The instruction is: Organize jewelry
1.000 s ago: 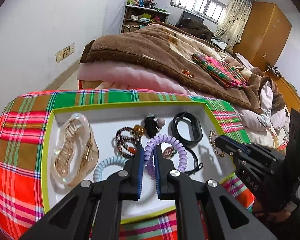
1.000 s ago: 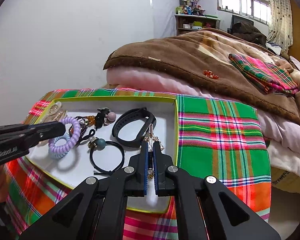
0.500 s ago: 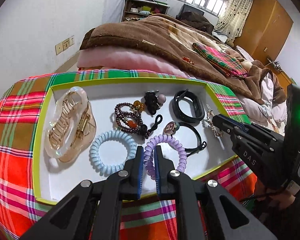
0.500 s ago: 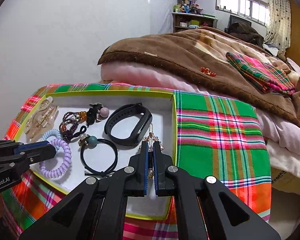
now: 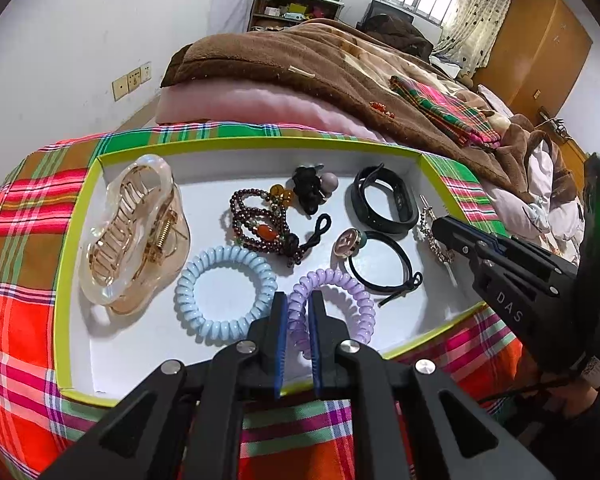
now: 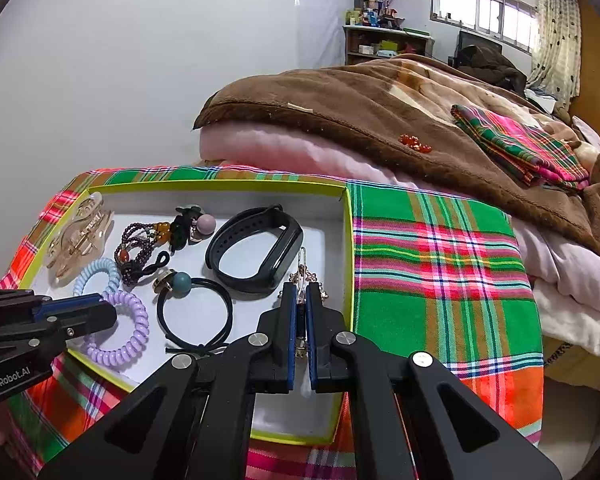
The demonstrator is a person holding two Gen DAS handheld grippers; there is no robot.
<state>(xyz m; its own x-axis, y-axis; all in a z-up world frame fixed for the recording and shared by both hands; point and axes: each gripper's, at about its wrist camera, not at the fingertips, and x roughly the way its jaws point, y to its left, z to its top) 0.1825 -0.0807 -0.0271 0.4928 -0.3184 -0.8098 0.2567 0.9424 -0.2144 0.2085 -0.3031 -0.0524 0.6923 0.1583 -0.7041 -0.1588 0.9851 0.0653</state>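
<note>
A shallow white tray with a yellow-green rim (image 5: 76, 240) sits on a plaid cloth (image 6: 440, 264). Far left of the left hand-held gripper (image 5: 299, 312) lies a clear amber claw clip (image 5: 132, 232). Just left of its tips rests a pale blue spiral hair tie (image 5: 224, 288). This hand-held gripper is closed on the lilac spiral hair tie (image 5: 360, 304), pinching the near-left side of the coil, which lies on the tray floor. Ahead of it sit a dark beaded bracelet (image 5: 256, 220) and a black hair bobble (image 5: 310, 190). Ahead and to the right lie a black elastic with a teal bead (image 5: 384, 260) and a black fitness band (image 5: 384, 204). The right hand-held gripper (image 6: 300, 304) is closed on a small metal chain piece (image 6: 302, 272), possibly an earring, by the tray's right wall. Beyond lies a bed with a brown blanket (image 6: 360, 108).
</note>
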